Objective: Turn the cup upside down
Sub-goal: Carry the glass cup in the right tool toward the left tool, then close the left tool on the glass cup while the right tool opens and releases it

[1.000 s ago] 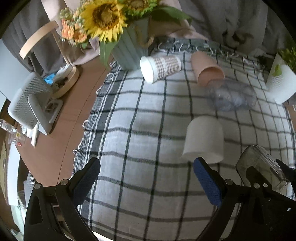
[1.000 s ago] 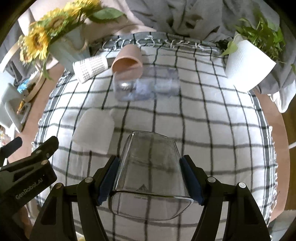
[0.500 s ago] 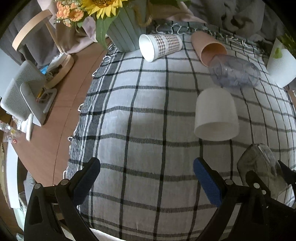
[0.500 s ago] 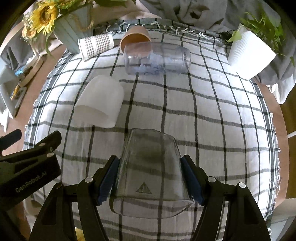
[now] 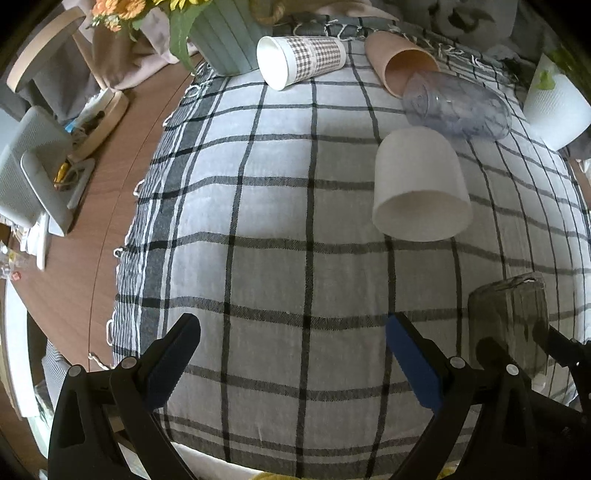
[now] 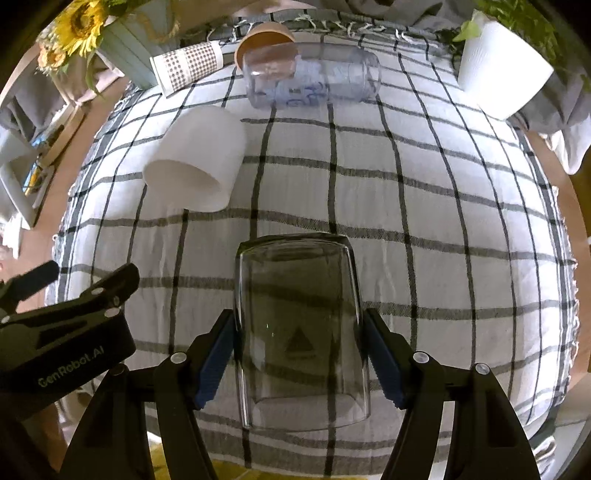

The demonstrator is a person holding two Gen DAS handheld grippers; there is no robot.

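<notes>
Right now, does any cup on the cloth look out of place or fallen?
Yes. Four lie on their sides on the checked cloth: white cup, checkered cup, tan cup, clear jar. Nothing looks spilled.

Table (image 5: 92,236) — wood-grain top with a curved edge, largely covered by a grey-and-white checked cloth (image 5: 273,229) with a fringed far hem. At the far left corner stood a ribbed pale-green vase (image 5: 225,44) of sunflowers and orange blooms; at the far right, a white planter (image 6: 498,77) with green foliage. Left of the cloth — a round wooden stand (image 5: 99,118) holding small clutter and a white mesh-fronted appliance (image 5: 26,184). Behind the table lay rumpled grey fabric (image 5: 461,18). Lighting was soft and even.
</notes>
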